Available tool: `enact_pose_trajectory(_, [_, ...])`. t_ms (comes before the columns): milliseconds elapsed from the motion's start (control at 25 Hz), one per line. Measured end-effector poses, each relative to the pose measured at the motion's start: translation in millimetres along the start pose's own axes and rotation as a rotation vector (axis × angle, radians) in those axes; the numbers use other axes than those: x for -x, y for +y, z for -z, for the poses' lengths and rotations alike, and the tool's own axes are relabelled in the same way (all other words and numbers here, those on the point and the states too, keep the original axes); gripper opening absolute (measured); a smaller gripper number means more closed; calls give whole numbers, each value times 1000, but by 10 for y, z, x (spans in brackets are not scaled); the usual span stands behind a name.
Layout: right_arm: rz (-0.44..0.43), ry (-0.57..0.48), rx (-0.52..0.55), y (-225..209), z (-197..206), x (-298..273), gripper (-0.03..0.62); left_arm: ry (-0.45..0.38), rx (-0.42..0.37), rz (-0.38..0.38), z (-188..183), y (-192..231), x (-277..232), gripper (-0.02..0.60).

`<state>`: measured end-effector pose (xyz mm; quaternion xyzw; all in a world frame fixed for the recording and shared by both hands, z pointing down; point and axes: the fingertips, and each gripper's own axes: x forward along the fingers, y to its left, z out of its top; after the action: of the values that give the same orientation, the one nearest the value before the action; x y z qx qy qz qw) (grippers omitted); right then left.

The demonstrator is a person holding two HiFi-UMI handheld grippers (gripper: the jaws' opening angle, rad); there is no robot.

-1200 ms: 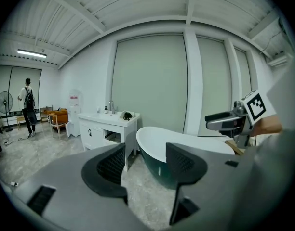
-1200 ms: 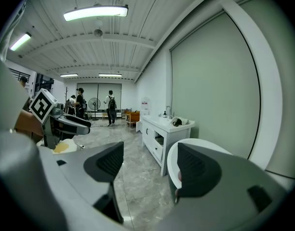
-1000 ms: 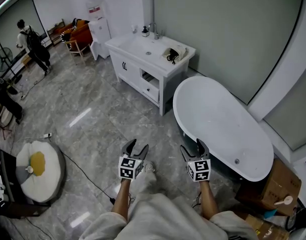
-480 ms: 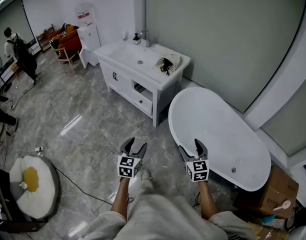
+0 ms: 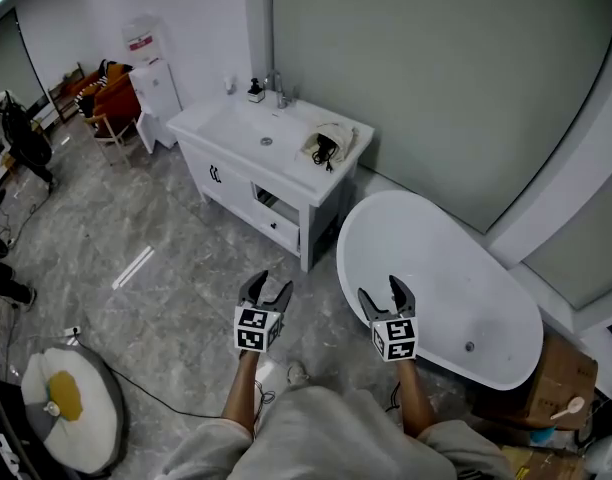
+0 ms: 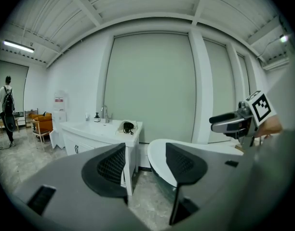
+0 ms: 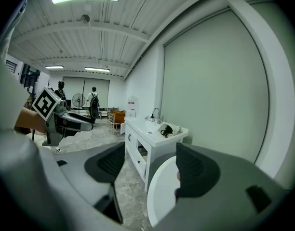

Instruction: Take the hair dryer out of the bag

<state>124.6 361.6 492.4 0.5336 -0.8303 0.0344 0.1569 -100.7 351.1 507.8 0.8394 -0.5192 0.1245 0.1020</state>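
Left gripper (image 5: 268,290) and right gripper (image 5: 383,295) both open, nothing between the jaws; held side by side above the floor (image 5: 156,278); hair dryer (image 5: 323,151) is dark, lying in the pale bag (image 5: 338,133) at the right end of the white tabletop (image 5: 236,128), near the bathtub (image 5: 436,268); well apart from both grippers.

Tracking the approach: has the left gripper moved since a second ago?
Yes. The left gripper, jaws open, has closed in on the white vanity; the floor gap to its front corner has shrunk.
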Motion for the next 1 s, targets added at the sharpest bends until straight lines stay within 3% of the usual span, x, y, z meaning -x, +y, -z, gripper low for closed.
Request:
enact_pose_trajectory(520, [51, -1, -9, -76, -358, -1144, 313, 4, -30, 54, -306, 888, -818, 241])
enact_pose_trajectory(1000, [39, 18, -3, -53, -387, -1619, 311, 22, -43, 78, -368, 1172, -1155, 241])
